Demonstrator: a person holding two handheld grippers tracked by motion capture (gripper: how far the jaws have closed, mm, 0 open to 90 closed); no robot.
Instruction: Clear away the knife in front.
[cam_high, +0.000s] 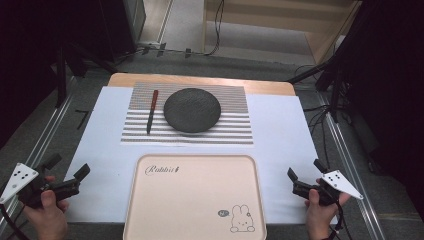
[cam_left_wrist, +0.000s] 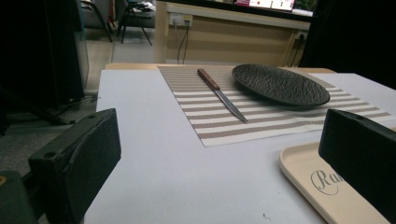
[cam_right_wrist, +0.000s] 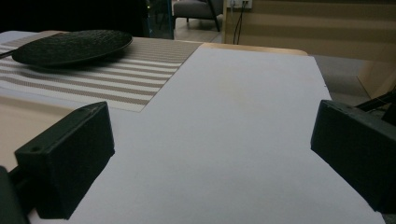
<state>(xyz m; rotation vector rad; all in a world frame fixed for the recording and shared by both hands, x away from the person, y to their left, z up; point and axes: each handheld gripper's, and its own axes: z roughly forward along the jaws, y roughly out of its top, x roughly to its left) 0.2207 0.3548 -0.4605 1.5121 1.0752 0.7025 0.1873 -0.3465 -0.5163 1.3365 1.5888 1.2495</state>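
I see both grippers, left (cam_high: 67, 171) and right (cam_high: 306, 172), low at the desk (cam_high: 280, 135) edges, jaws apart, holding nothing. Knife (cam_high: 152, 110) lies beside the dark plate (cam_high: 192, 110) on the striped mat (cam_high: 235, 130); tray (cam_high: 195, 200) nearest me

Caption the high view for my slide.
Open hand-held grippers flank a beige rabbit tray; dark round plate and knife beyond.

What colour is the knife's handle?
The knife has a reddish-brown handle, clearest in the left gripper view.
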